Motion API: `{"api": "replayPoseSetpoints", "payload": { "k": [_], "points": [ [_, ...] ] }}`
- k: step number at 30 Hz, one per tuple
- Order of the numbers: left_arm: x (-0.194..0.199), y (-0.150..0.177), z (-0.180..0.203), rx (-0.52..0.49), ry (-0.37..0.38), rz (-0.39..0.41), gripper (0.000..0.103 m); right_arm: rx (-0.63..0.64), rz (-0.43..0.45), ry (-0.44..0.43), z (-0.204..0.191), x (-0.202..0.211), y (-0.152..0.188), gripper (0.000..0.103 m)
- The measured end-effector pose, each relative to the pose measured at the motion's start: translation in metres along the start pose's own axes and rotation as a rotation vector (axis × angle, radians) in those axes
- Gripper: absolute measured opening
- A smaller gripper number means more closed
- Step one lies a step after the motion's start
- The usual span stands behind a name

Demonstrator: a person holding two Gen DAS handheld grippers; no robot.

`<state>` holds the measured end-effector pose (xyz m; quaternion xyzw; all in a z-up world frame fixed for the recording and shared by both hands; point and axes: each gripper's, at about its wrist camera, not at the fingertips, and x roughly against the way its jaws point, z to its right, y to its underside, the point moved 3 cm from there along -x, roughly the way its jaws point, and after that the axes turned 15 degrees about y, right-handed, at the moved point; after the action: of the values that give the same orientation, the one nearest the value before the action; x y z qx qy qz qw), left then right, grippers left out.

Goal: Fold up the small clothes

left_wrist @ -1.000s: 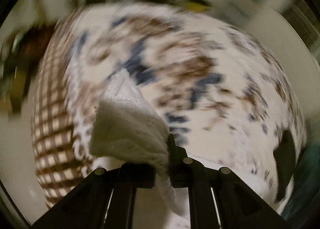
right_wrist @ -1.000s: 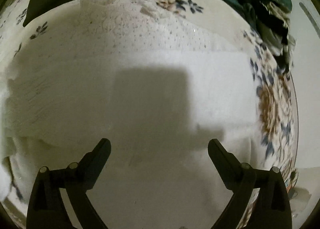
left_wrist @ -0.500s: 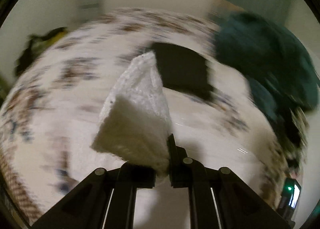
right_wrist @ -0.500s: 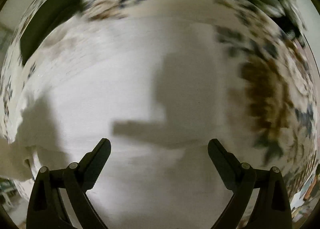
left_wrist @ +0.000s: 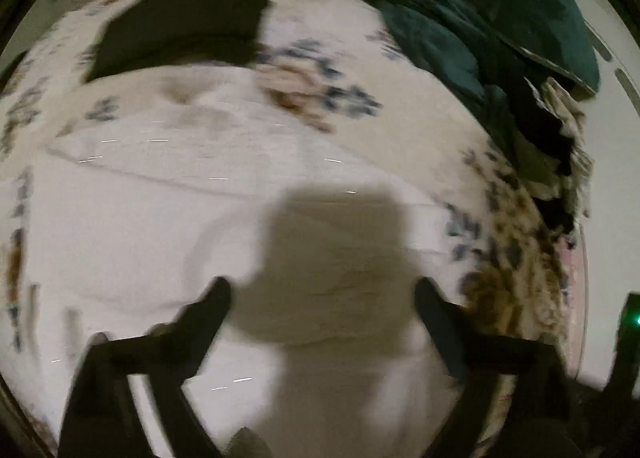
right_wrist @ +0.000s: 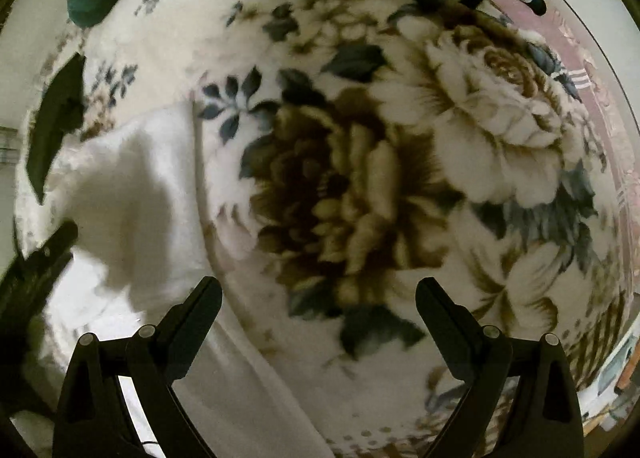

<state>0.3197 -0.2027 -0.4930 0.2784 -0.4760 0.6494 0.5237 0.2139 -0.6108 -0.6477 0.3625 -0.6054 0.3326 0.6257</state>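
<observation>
Left gripper: your left gripper [left_wrist: 322, 294] has its fingers spread wide with nothing between them; it hangs over the white garment, and the view is smeared by motion blur
Right gripper: your right gripper [right_wrist: 318, 296] is spread just as wide and holds nothing; below it is mostly the flowered blanket
White garment: in the left view the white garment [left_wrist: 160, 226] fills the middle and lower part of the picture, lying flat on the blanket with a fold edge running across it toward 10 o'clock; in the right view [right_wrist: 132, 194] it sits at 8 to 9 o'clock, its edge passing just under the left finger
Shadow: a blocky shadow [left_wrist: 340, 258] falls on the white cloth between your left fingers
Blanket: the blanket [right_wrist: 360, 198], cream with brown flowers and blue leaves, lies under everything
Black cloth: a flat black cloth [left_wrist: 180, 30] lies at 11 o'clock in the left view, just past the far edge of the white garment
Green heap: a rumpled green heap [left_wrist: 460, 14] sits at 1 o'clock in the left view, apart from the white garment
</observation>
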Motion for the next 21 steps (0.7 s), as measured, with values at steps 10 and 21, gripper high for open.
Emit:
{"api": "replayPoseSetpoints", "payload": {
  "k": [10,21],
  "points": [
    [0.026,-0.007,-0.198,0.182,-0.411,0.026,0.095,0.028,-0.005,-0.229,-0.062,0.014,-0.029,0.098],
    [0.017,-0.001,-0.275,0.276,-0.302,0.019,0.103,0.263,-0.065,0.112,-0.167,-0.053,-0.026,0.090]
  ]
}}
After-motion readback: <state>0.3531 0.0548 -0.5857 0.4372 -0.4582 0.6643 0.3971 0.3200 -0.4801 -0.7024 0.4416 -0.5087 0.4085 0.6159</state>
